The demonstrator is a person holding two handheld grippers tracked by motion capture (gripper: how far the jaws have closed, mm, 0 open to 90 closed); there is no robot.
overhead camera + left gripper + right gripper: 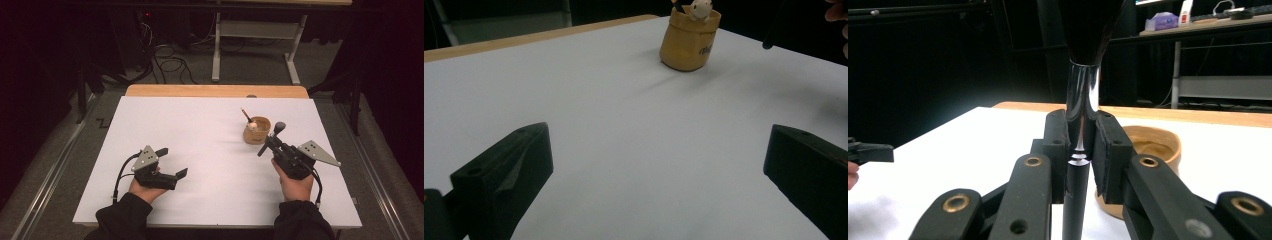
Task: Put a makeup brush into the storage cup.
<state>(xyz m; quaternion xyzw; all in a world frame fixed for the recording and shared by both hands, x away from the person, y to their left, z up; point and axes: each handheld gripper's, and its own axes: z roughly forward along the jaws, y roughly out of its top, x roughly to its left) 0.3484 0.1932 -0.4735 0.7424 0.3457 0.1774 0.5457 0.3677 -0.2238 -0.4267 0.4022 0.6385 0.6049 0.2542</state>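
White matte table sheet (pixel 200 150): one tan pouch-shaped holder (pixel 256 131); right gripper (pixel 274 144) pinches one glossy black-handled brush (pixel 1081 100); left gripper (pixel 173 162) gapes wide.

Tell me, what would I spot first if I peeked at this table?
Probably the big makeup brush standing up, squeezed tight in the right gripper near the table's right side. Just past it sits a little tan pouch with another brush poking out. Over on the left, the left gripper rests with its jaws wide open and nothing between them, on the white table.
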